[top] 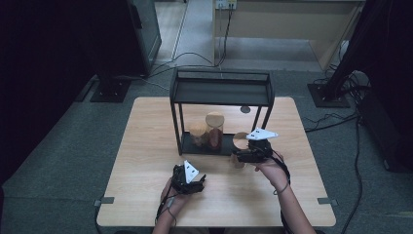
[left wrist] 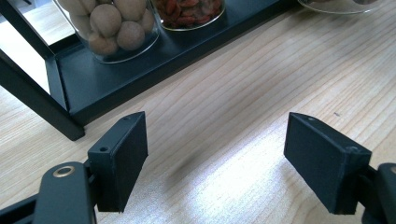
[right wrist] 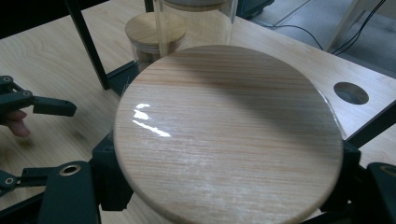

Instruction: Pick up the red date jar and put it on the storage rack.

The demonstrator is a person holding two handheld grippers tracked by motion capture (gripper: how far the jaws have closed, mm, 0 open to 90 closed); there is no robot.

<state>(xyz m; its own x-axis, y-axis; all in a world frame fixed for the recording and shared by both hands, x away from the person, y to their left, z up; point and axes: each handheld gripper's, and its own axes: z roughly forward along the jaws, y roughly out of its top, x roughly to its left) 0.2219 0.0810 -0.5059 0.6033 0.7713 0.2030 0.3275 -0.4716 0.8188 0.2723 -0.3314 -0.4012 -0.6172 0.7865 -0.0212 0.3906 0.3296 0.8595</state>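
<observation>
No readable text, label or number anywhere

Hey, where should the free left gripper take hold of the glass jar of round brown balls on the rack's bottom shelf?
Grip the jar of round brown balls across its straight glass wall, below the wooden lid. Come in level from the table's open front side: the rack has a shelf overhead, and the taller jar stands close beside it. The left gripper stands open, holding nothing.

You are working in what is looking like a lab or recording studio. A small wooden table (top: 146, 146) is standing on grey carpet (top: 58, 161), with black curtains (top: 48, 48) hanging at nine and three o'clock. Stand bases (top: 109, 90) are sitting at ten and two o'clock, and cables (top: 336, 119) are trailing across the floor towards twelve.
</observation>
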